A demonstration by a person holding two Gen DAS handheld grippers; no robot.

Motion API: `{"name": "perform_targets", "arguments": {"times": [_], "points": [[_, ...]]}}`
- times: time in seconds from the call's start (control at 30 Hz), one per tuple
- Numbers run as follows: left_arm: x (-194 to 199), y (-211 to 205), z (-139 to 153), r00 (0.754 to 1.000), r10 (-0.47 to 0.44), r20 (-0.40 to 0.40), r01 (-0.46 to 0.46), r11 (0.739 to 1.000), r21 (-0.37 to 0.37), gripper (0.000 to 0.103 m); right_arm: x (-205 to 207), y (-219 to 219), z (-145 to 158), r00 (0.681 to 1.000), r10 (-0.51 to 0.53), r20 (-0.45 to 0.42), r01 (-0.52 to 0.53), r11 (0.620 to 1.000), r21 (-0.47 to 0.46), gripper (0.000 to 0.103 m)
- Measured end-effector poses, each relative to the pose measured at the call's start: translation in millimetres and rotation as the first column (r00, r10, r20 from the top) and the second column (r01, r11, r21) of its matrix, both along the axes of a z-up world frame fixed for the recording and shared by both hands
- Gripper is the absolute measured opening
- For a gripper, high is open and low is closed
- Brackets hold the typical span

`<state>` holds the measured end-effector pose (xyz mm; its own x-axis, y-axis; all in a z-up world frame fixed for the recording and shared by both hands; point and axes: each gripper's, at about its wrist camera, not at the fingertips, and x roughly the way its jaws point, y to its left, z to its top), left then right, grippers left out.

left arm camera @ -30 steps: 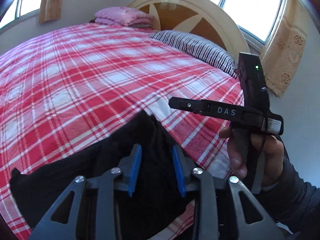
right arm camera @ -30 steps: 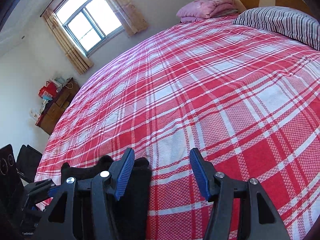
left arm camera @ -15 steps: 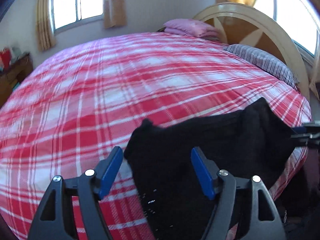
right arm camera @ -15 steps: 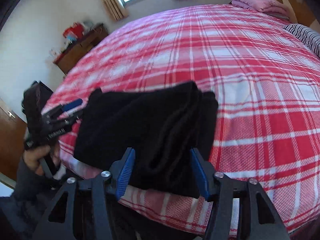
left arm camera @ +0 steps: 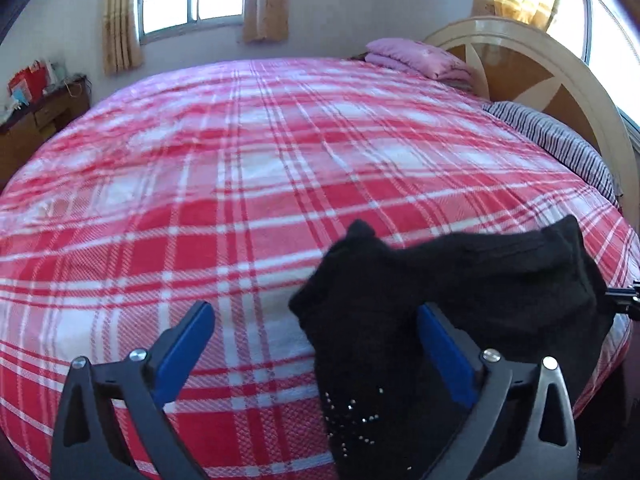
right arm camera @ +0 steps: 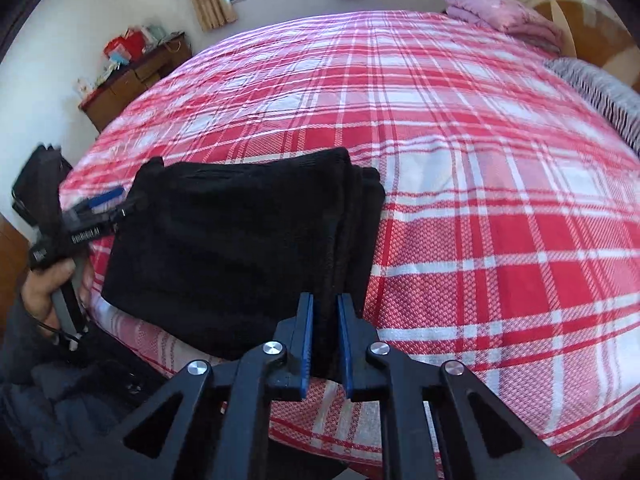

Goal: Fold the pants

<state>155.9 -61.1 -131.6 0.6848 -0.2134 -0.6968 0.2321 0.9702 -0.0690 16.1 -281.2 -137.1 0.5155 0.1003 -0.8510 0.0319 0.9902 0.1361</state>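
A bed [right arm camera: 460, 168] covered by a red and white checked blanket [left arm camera: 240, 208] carries everything. Folded black pants [right arm camera: 240, 240] lie on the blanket at its near edge. Far from the pants, by the headboard [left arm camera: 532, 64], rest a striped pillow [left arm camera: 560, 144] and a folded pink quilt [left arm camera: 416, 58].

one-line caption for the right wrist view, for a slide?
Right tool pinches the near edge of folded black pants on a red plaid bed.
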Motion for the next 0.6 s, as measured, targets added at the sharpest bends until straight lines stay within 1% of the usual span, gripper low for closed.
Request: {"name": "perform_targets", "arguments": {"times": [0.03, 0.1, 0.13, 0.17, 0.2, 0.27, 0.3, 0.33, 0.37, 0.4, 0.43, 0.47, 0.5, 0.53, 0.57, 0.6], "points": [[-0.9, 0.5, 2.8, 1.000, 0.000, 0.013, 0.000, 1.000, 0.001, 0.103, -0.4, 2.2, 3.9, 1.000, -0.002, 0.010, 0.002, 1.000, -0.017, 0.016], [-0.2, 0.7, 7.6, 1.000, -0.002, 0.029, 0.002, 1.000, -0.012, 0.103, 0.5, 8.4, 19.6, 0.998, -0.012, 0.063, 0.016, 0.998, -0.065, 0.023], [0.8, 0.2, 9.2, 0.999, -0.005, 0.034, 0.005, 1.000, -0.024, 0.103, 1.6, 12.8, 27.8, 0.995, 0.000, 0.101, 0.009, 0.996, -0.086, 0.026], [2.9, -0.7, 8.8, 1.000, -0.005, 0.031, 0.006, 1.000, -0.025, 0.103, 3.2, 17.6, 35.2, 0.990, 0.020, 0.139, -0.007, 0.996, -0.094, 0.034], [5.2, -2.6, 7.8, 1.000, -0.003, 0.027, 0.004, 1.000, -0.018, 0.103, 7.4, 23.0, 41.4, 0.983, 0.058, 0.176, -0.047, 0.997, -0.066, 0.043], [9.7, -7.5, 5.8, 1.000, -0.004, 0.031, 0.004, 1.000, 0.003, 0.103, 20.2, 31.6, 43.9, 0.972, 0.120, 0.203, -0.128, 0.991, 0.028, 0.046], [12.0, -10.2, 3.8, 1.000, -0.004, 0.031, 0.003, 1.000, 0.021, 0.103, 30.5, 35.1, 41.5, 0.970, 0.138, 0.201, -0.157, 0.984, 0.081, 0.046], [13.1, -11.3, 2.2, 1.000, -0.002, 0.028, 0.001, 0.999, 0.034, 0.103, 40.0, 38.4, 37.7, 0.969, 0.149, 0.196, -0.173, 0.978, 0.113, 0.046], [14.6, -12.4, 0.6, 1.000, -0.002, 0.024, 0.001, 0.999, 0.044, 0.103, 47.8, 41.4, 33.4, 0.970, 0.156, 0.186, -0.180, 0.976, 0.124, 0.046], [14.5, -11.9, -0.2, 1.000, -0.004, 0.022, 0.003, 0.999, 0.047, 0.103, 58.0, 44.4, 25.9, 0.973, 0.162, 0.165, -0.182, 0.976, 0.115, 0.046], [14.5, -11.2, -1.0, 1.000, -0.005, 0.020, 0.004, 0.999, 0.048, 0.103, 66.0, 45.1, 18.3, 0.978, 0.153, 0.141, -0.167, 0.982, 0.089, 0.046], [14.9, -10.5, -1.5, 1.000, -0.006, 0.018, 0.005, 0.999, 0.047, 0.103, 76.1, 41.5, 6.8, 0.988, 0.113, 0.102, -0.119, 0.991, 0.055, 0.046], [14.8, -10.2, -1.5, 1.000, -0.007, 0.019, 0.006, 0.999, 0.047, 0.103, 82.3, 35.9, -1.7, 0.994, 0.084, 0.070, -0.088, 0.995, 0.055, 0.046], [15.1, -9.8, -1.7, 1.000, -0.008, 0.019, 0.007, 0.999, 0.047, 0.103, 86.5, 29.7, -9.6, 0.997, 0.065, 0.044, -0.069, 0.995, 0.078, 0.046], [15.6, -9.5, -2.0, 1.000, -0.008, 0.019, 0.008, 0.999, 0.047, 0.103, 88.7, 22.6, -13.8, 0.997, 0.057, 0.044, -0.062, 0.991, 0.116, 0.046], [15.4, -9.6, -2.2, 1.000, -0.008, 0.019, 0.007, 0.999, 0.046, 0.103, 88.7, 19.0, -12.6, 0.997, 0.056, 0.054, -0.062, 0.990, 0.130, 0.046]]}}
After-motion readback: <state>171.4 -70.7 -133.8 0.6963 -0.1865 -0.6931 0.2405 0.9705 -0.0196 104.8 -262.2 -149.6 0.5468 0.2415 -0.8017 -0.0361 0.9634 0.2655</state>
